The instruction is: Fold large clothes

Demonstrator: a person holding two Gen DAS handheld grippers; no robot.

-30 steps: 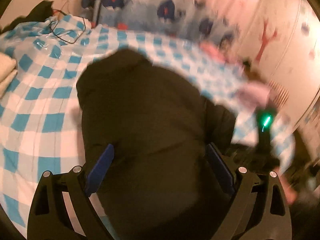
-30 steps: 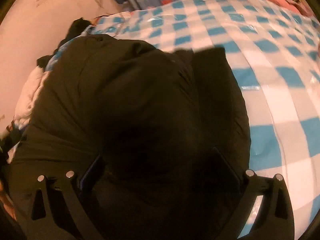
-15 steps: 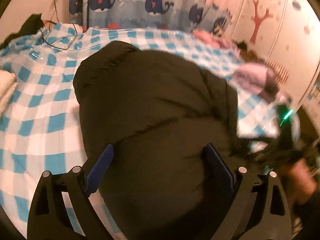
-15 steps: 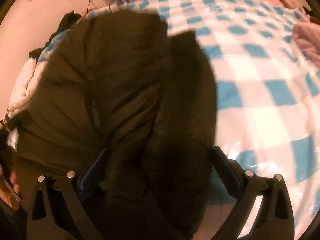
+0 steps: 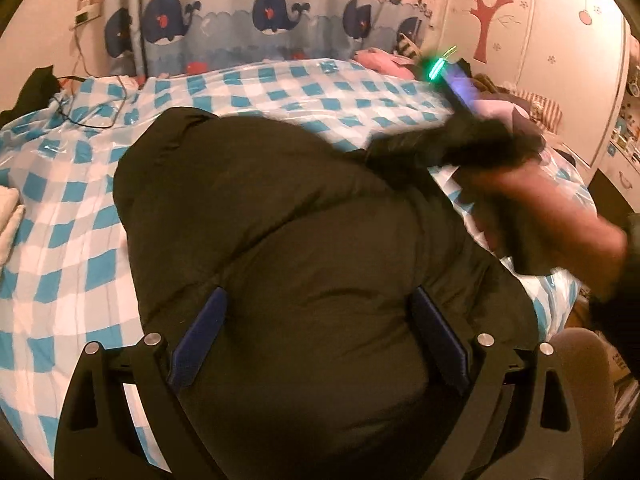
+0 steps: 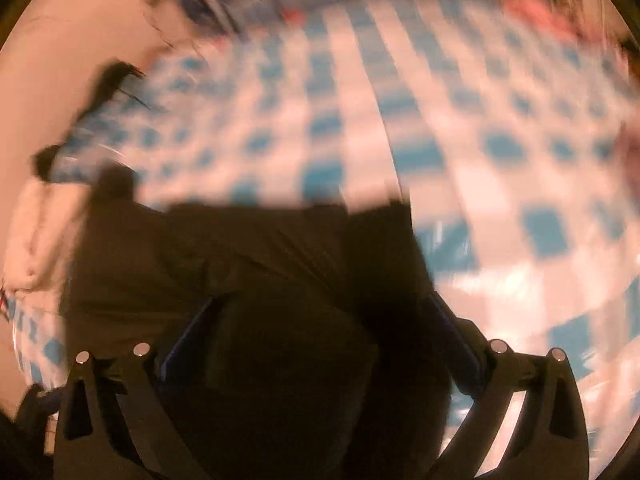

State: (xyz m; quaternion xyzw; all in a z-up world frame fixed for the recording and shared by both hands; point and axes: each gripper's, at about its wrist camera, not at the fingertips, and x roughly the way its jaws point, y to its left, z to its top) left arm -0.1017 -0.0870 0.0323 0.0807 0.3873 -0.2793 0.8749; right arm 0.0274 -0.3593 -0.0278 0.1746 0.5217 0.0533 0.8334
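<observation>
Left gripper (image 5: 316, 332) sits nearest with its blue pads (image 5: 200, 336) spread wide, the puffy black jacket (image 5: 280, 216) bulging between them but not pinched; the jacket lies in a heap on the blue-and-white checked bed cover (image 5: 52, 216). Right gripper (image 6: 316, 332) is also spread wide over a bunched part of the jacket (image 6: 248, 264), nothing clamped, view badly blurred. Further off in the left wrist view, the right hand (image 5: 552, 208) and its gripper with a green light are smeared above the jacket's right edge, then a black cable (image 5: 92, 120), pink clothes (image 5: 380, 60) and a whale-print curtain (image 5: 272, 20).
</observation>
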